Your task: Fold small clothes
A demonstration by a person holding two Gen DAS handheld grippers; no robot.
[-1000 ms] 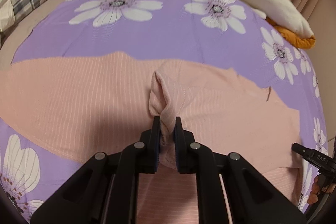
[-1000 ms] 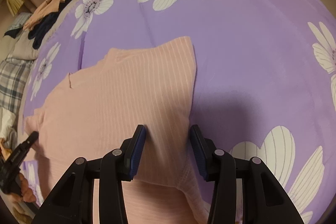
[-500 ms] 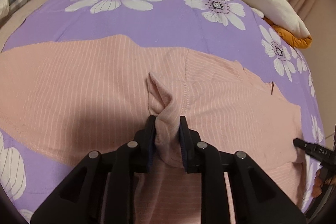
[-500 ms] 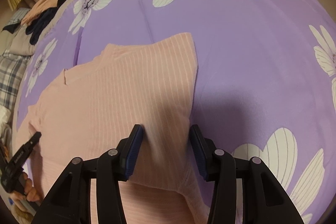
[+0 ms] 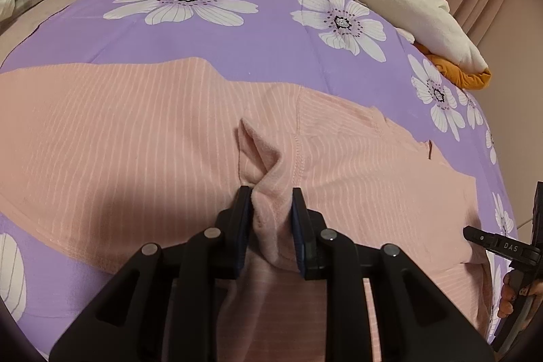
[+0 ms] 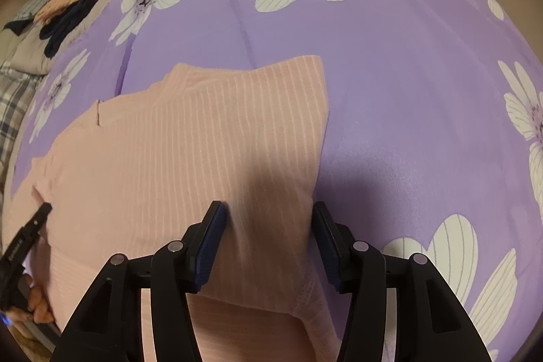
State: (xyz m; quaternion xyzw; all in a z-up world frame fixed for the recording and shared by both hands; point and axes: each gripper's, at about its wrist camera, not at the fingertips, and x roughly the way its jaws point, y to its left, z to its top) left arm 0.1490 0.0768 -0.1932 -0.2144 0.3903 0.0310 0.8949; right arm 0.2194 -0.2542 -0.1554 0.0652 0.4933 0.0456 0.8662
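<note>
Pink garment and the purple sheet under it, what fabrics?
Pink garment: looks like soft ribbed knit, matte; fine pale ribs, fleecy inside where bunched, so possibly brushed cotton or fleece.
Purple sheet: smooth thin woven cloth, slight sheen, printed white flowers; likely polyester or cotton, can't tell.

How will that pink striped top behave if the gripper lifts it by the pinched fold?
Probably floppy: the pink striped top already bunches into soft creases between the left gripper fingers. It looks light and thin, lying flat on the purple floral sheet, so it should drape and sag. Its fuzzy knit likely will not slip easily.
</note>
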